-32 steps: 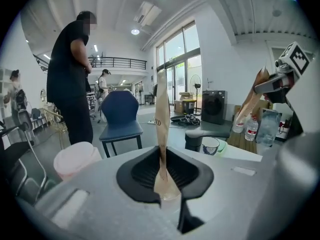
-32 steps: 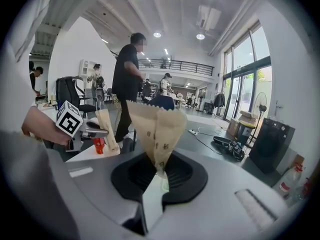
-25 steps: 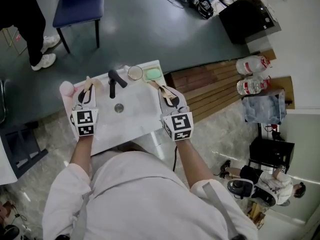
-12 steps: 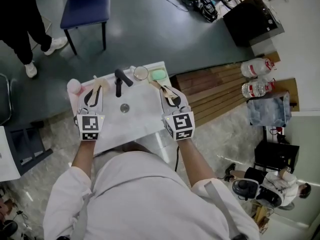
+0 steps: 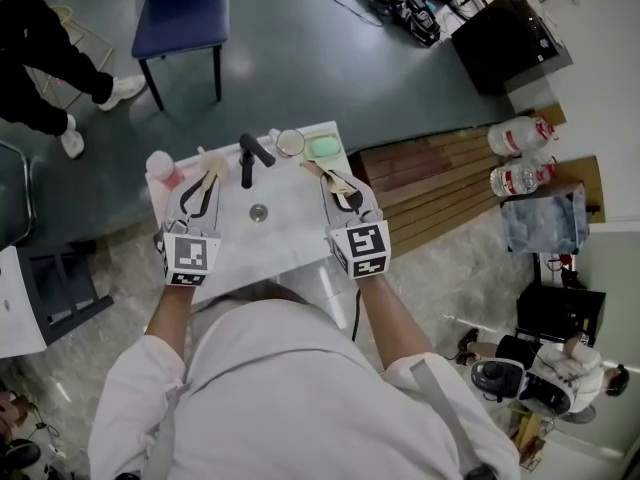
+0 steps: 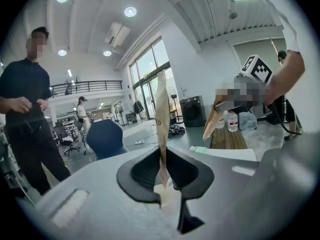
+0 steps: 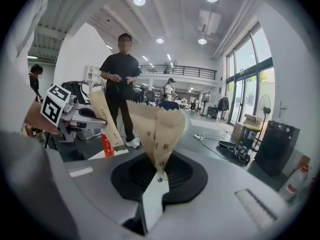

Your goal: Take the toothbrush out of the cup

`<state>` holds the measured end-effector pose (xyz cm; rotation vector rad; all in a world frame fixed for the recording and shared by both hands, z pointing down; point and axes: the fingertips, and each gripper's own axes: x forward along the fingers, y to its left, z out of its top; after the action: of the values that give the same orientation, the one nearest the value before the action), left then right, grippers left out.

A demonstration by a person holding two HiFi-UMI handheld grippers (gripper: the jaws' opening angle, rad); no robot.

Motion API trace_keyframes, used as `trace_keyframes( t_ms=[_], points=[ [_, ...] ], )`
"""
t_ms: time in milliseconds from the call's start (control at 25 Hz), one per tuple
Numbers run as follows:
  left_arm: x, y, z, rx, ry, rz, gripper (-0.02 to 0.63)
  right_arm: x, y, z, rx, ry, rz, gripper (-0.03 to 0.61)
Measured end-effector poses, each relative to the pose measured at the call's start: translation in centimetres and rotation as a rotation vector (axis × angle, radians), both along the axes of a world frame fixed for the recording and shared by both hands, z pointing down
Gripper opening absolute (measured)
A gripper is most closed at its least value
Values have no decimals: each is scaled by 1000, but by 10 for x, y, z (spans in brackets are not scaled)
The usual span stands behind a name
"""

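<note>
The clear cup (image 5: 291, 143) stands at the far rim of the white sink (image 5: 280, 243), next to the black faucet (image 5: 248, 158); I see no toothbrush in it. My left gripper (image 5: 210, 160) hovers over the sink's left side, shut on a narrow tan paper strip (image 6: 161, 124) that stands up from its jaws. Over the sink's right side, my right gripper (image 5: 320, 171) is shut on a wider tan paper wrapper (image 7: 159, 131) with a zigzag top edge and printing. Each gripper shows in the other's view: the right (image 6: 235, 101), the left (image 7: 75, 115).
A green soap bar (image 5: 323, 147) lies right of the cup. A pink bottle (image 5: 163, 169) stands at the sink's left corner. A blue chair (image 5: 185, 8) and a person in black (image 7: 120, 84) are beyond the sink. Wooden boards (image 5: 430, 178) lie to the right.
My left gripper has risen with its paper strip, drifted toward the faucet and rolled a little. The right gripper has barely moved. The person behind the sink has stepped left.
</note>
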<state>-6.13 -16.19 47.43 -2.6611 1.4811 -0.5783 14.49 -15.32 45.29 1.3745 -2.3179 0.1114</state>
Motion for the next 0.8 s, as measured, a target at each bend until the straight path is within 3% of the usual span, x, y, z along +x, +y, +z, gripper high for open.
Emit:
trace_keyframes(
  t_ms=[800],
  points=[
    [-12,49,-32,69,-26,90,42,-35,36,-19,51,-21,-4,25]
  ],
)
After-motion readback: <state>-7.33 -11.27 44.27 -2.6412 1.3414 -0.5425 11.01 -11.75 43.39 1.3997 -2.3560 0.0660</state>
